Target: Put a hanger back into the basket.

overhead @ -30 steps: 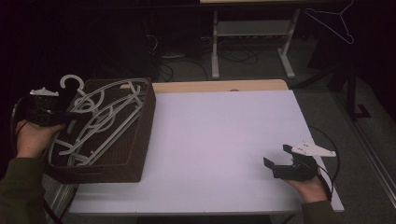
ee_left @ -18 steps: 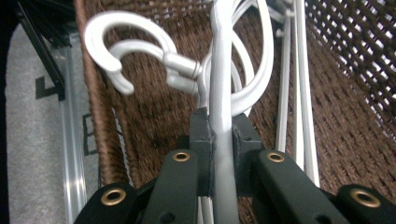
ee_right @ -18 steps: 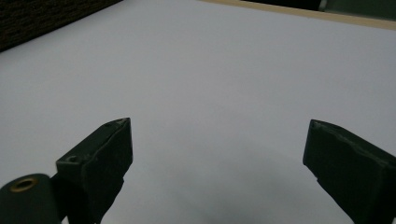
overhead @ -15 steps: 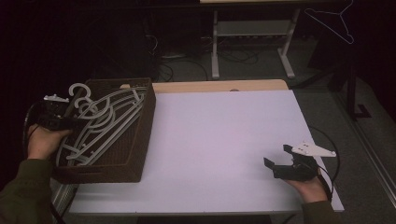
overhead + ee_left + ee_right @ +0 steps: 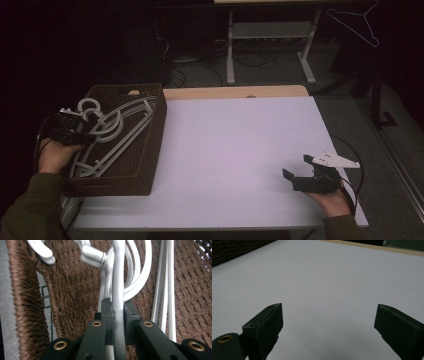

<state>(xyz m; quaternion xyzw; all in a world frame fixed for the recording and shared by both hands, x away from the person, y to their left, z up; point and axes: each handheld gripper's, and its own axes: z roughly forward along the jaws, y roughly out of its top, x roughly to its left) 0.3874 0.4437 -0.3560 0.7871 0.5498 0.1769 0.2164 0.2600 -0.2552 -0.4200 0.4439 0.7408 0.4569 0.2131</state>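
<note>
A brown wicker basket [image 5: 150, 150] stands at the table's left end with several white plastic hangers [image 5: 117, 127] lying in it. My left gripper [image 5: 90, 135] reaches in over the basket's left rim. In the left gripper view, this gripper [image 5: 118, 311] is shut on one white hanger's arm [image 5: 118, 282] above the woven basket floor [image 5: 72, 290]. My right gripper [image 5: 297, 167] rests near the table's front right corner, open and holding nothing. In the right gripper view, its jaws [image 5: 328, 315] stand wide apart over the bare white tabletop [image 5: 324, 275].
The white table [image 5: 235, 145] has a wooden strip [image 5: 235, 92] along its far edge. A thin wire hanger [image 5: 352, 22] hangs at the top right. Another table's metal legs [image 5: 231, 50] and floor cables lie beyond. The basket's corner [image 5: 232, 250] shows far left of my right gripper.
My left gripper moved right from outside the basket, over its left rim, and closed on a hanger. The hangers' hooks shifted down and right. The right gripper stayed still.
</note>
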